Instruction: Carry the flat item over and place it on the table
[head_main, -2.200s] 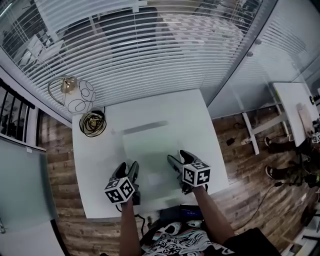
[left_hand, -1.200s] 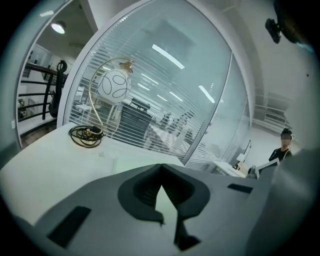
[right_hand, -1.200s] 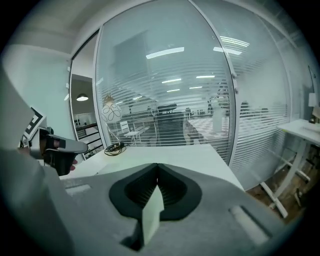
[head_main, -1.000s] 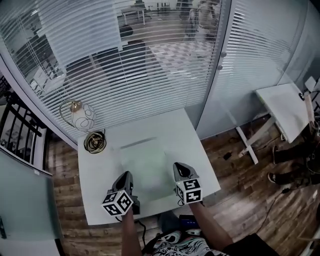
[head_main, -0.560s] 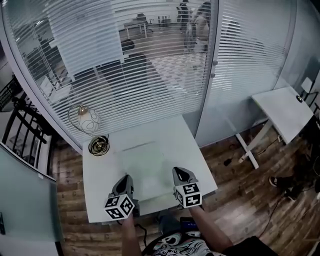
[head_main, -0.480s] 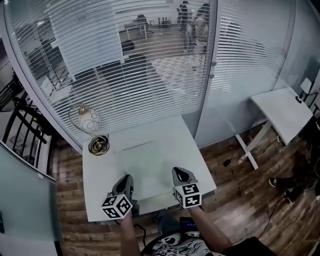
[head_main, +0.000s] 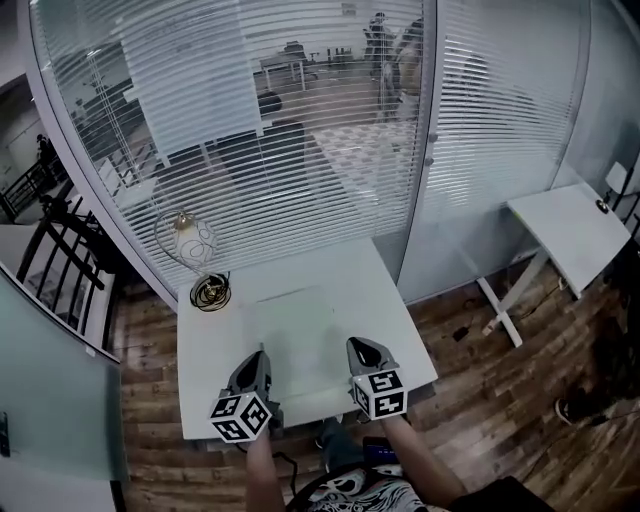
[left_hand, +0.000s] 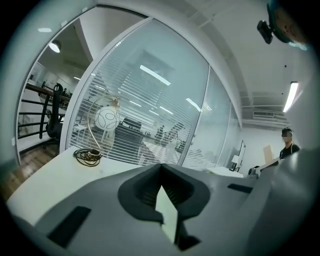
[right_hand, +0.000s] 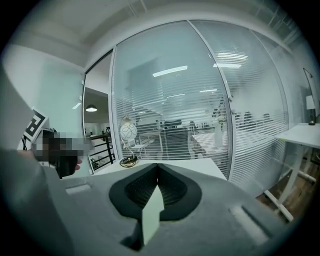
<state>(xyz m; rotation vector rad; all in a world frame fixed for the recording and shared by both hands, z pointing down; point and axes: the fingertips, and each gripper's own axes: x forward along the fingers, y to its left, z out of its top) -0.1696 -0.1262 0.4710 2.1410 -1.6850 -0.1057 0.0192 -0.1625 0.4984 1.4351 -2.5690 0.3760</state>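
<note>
A thin pale green flat sheet (head_main: 295, 340) stretches out in front of me above the white table (head_main: 400, 335). My left gripper (head_main: 258, 362) is shut on its near left edge. My right gripper (head_main: 362, 350) is shut on its near right edge. In the left gripper view the sheet (left_hand: 168, 212) shows edge-on, pinched in the left gripper (left_hand: 161, 168). The right gripper view shows the same thin edge of the sheet (right_hand: 151, 212) clamped in the right gripper (right_hand: 158, 168). I cannot tell whether the sheet touches the tabletop.
A wire lamp with a white globe (head_main: 193, 243) and a coiled cable (head_main: 210, 293) stand at the table's far left corner. A glass wall with blinds (head_main: 300, 130) runs behind the table. A second white desk (head_main: 570, 225) stands to the right on the wooden floor.
Both grippers have kept their hold on the sheet. In the head view the table has shrunk and shifted slightly right, and more of the glass wall shows above it.
</note>
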